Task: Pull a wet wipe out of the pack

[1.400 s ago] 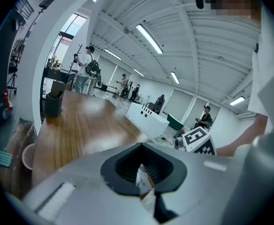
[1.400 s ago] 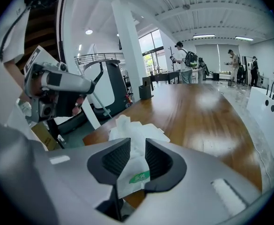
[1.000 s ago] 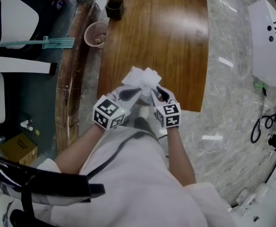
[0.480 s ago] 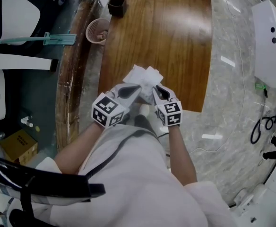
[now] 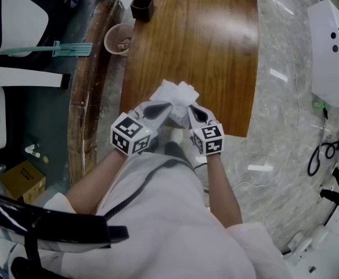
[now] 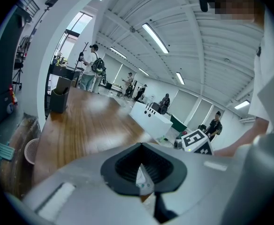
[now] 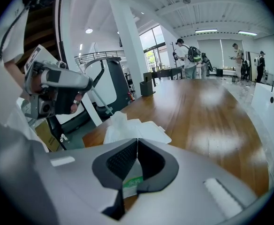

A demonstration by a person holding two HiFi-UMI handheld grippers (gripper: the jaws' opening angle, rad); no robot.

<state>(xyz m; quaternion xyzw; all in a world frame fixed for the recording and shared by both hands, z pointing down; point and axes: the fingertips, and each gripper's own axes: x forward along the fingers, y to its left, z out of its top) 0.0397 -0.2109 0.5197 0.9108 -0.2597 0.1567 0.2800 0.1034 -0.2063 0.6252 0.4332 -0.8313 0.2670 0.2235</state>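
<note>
Right tool [image 7: 136, 150]: clamps the pack [image 7: 131, 181] at its green-labelled part, jaws closed to a slit. Left tool [image 6: 141, 167]: clamps a thin white strip [image 6: 143, 181] with green marks, jaws all but together; pack edge or wipe, cannot tell. Held side by side, tips angled toward each other, over the near edge of the wooden counter [image 5: 198, 45], close to the person's body. Just ahead of both tips: crumpled white wipes [image 5: 175, 93], resting on the counter edge. At the counter's far end: dark box [image 5: 141, 7].
</note>
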